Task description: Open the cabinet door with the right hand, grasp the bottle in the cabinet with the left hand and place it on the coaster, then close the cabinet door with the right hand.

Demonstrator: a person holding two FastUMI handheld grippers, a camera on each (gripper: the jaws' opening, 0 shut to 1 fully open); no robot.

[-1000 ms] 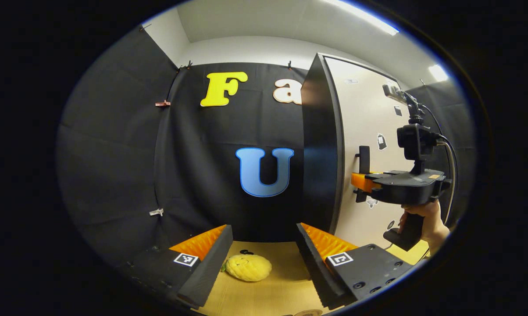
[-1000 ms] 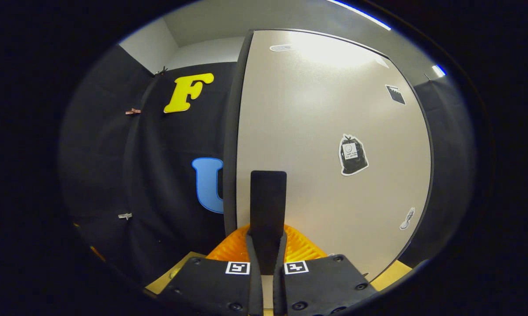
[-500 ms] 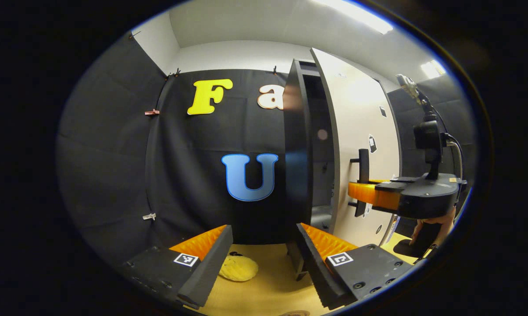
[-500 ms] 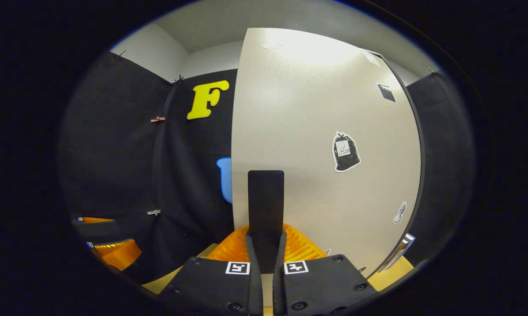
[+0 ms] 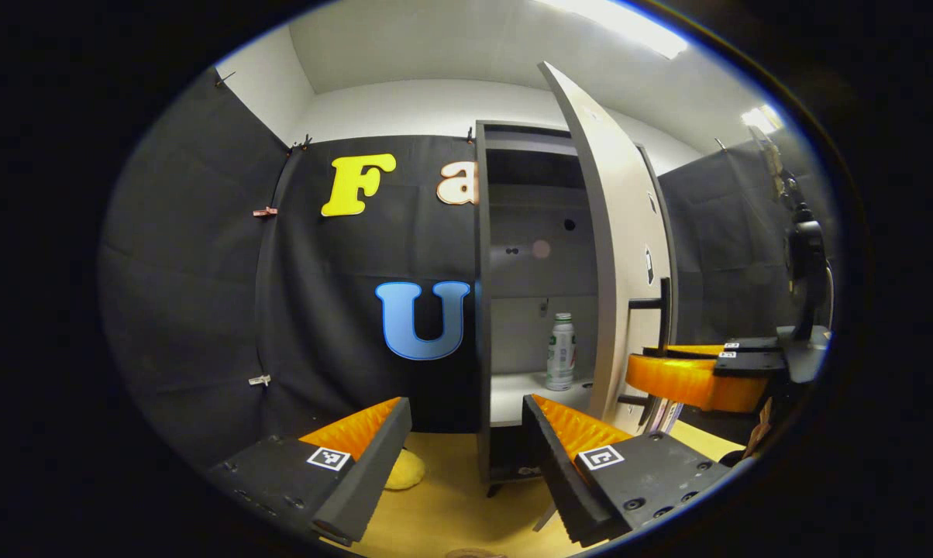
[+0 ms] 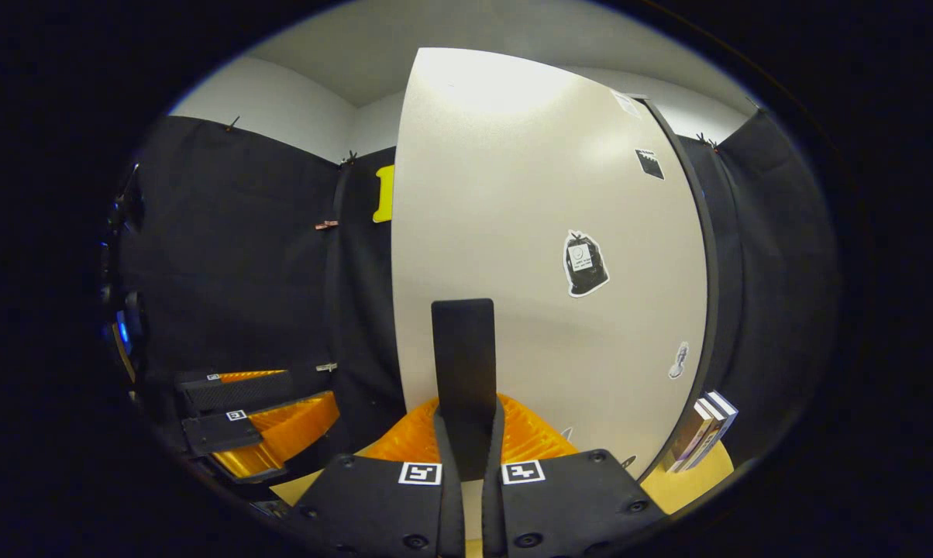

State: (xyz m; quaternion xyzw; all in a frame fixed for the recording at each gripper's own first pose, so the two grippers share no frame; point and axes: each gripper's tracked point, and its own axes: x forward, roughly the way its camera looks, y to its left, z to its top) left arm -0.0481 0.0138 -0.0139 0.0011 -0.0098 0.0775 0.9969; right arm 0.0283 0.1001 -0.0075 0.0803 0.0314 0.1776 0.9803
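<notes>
We log the cabinet door point(image 5: 617, 256) standing well open, swung out toward the right of the left gripper view, so the cabinet point(image 5: 540, 232) interior is exposed. In the right gripper view the door point(image 6: 544, 256) fills the centre as a pale panel carrying small stickers point(image 6: 586, 263).

The right gripper point(image 6: 466, 434) has its fingers closed tight on the door handle point(image 6: 464, 364), a dark upright bar that passes between them; both fingers press its sides. In the left gripper view we see this same gripper point(image 5: 687, 380) at the right, at the handle point(image 5: 660, 310) on the door's outer face.

The left gripper point(image 5: 466, 434) is held off the cabinet with its fingers spread wide and nothing between them. It points at the lower front edge of the cabinet. In the right gripper view it point(image 6: 257, 418) appears low at the left, apart from the door.

The bottle point(image 5: 561, 351) stands upright on the pale lower shelf point(image 5: 513, 395) inside the cabinet, near the door side, touched by neither gripper. It is white with a green cap and label.

A yellow soft toy point(image 5: 404, 471) lies on the wooden table point(image 5: 451, 504), partly hidden behind the left gripper's left finger. A round edge at the bottom rim of the left gripper view may be the coaster; we cannot tell. Some books point(image 6: 703, 430) stand beside the cabinet at the lower right of the right gripper view.
</notes>
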